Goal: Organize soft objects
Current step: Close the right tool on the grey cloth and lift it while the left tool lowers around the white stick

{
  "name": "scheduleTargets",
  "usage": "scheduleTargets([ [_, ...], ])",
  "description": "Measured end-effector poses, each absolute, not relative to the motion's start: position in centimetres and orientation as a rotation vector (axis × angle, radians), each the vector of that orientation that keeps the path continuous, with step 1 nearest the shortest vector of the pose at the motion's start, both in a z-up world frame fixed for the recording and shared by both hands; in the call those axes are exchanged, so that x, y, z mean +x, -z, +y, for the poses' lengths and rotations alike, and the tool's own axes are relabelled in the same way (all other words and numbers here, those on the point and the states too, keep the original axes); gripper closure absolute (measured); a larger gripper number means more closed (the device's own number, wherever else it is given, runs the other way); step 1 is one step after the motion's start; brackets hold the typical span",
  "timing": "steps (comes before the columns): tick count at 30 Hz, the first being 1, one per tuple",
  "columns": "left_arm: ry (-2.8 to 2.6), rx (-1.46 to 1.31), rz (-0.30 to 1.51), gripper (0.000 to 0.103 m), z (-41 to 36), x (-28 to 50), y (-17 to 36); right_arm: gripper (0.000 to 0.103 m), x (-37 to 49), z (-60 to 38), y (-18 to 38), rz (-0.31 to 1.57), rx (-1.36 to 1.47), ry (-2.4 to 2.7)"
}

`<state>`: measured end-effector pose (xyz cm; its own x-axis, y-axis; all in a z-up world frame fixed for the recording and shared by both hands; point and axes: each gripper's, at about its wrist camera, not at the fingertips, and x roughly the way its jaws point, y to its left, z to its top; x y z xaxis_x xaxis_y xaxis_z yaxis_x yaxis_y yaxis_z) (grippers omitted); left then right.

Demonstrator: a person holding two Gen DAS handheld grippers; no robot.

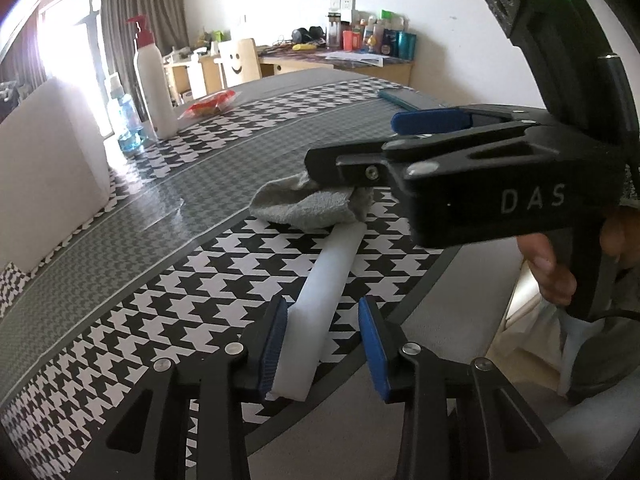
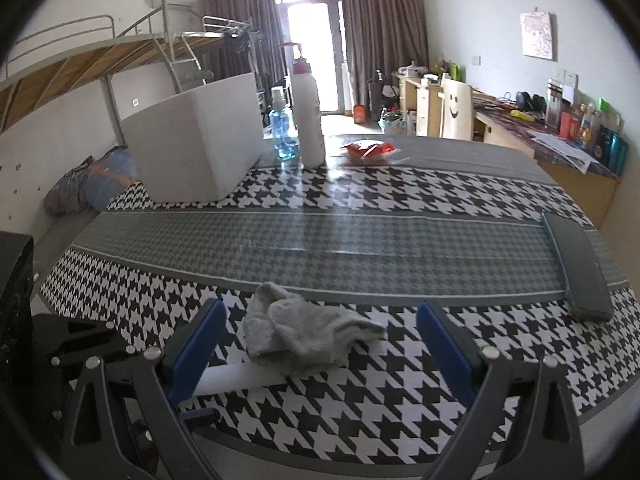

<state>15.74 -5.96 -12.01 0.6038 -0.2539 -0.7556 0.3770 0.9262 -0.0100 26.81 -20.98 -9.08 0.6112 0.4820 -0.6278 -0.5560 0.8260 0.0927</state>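
Between the left tongs (image 1: 322, 344), half-closed, the white foam bar (image 1: 320, 300) points lengthwise toward the grey sock (image 1: 308, 206); right tongs (image 2: 320, 356) gape.

A grey sock (image 2: 298, 334) and white foam bar (image 1: 320, 304) lie on the surface (image 2: 400, 400). It carries black-and-white houndstooth.

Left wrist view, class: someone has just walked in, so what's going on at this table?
A person holds a claw in each hand over a houndstooth tablecloth. The left claw straddles one end of a white foam strip; its left pad touches the foam, while the other side shows a gap. The right claw is open around a crumpled grey cloth, which lies over the strip's far end. Nothing is lifted yet.
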Motion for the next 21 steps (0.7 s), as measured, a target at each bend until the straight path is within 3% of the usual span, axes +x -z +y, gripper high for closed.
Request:
scheduleTargets([
  [4,0.354,0.15,0.844,0.076,-5.6,15.9,12.0,0.005,26.9,-20.4,9.5,0.703,-0.126,-0.617],
  [10,0.365,0.117,0.843,0.079,-4.9,16.1,11.9,0.006,27.4,-20.0,10.0,0.727,-0.138,-0.629],
  [21,0.379,0.097,0.839,0.081,-4.6,16.2,12.0,0.035,29.0,-19.2,11.9,0.822,-0.177,-0.639],
])
